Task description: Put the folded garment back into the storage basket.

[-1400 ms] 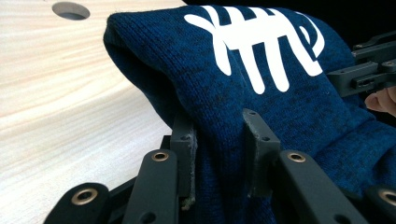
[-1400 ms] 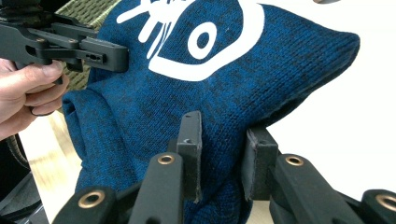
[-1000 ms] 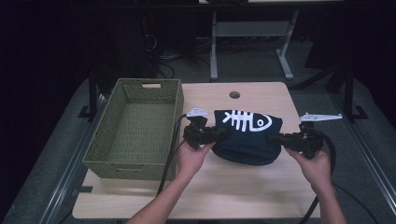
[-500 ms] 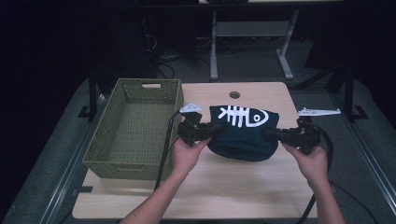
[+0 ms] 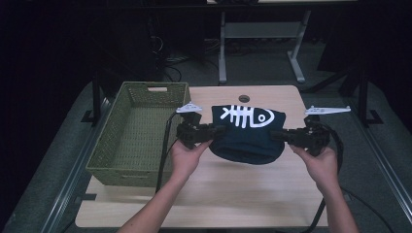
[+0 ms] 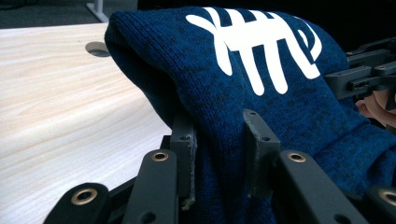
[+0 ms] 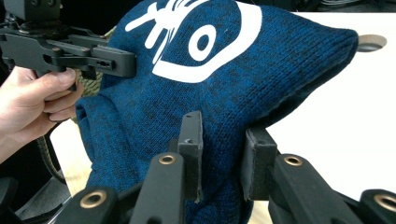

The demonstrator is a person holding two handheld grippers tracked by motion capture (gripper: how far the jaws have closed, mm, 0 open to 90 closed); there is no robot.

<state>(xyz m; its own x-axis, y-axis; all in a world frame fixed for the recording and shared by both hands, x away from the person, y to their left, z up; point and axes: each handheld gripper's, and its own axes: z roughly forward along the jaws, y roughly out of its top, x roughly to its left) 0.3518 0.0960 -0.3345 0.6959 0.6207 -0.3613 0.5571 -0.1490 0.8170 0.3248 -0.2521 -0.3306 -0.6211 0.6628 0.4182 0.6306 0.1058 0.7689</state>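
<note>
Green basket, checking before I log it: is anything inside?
No, the high view shows the green basket with only its bare woven floor.

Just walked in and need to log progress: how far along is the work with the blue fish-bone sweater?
Done: both grippers have a grip, the left gripper and right gripper each shut on an end of the folded blue sweater. In hand: the sweater hangs between them above the wooden table. Left, probably: carrying it into the green basket, which holds nothing yet.

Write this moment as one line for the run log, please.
left gripper: shut on sweater | right gripper: shut on sweater | sweater: lifted between both | basket: beside
</note>
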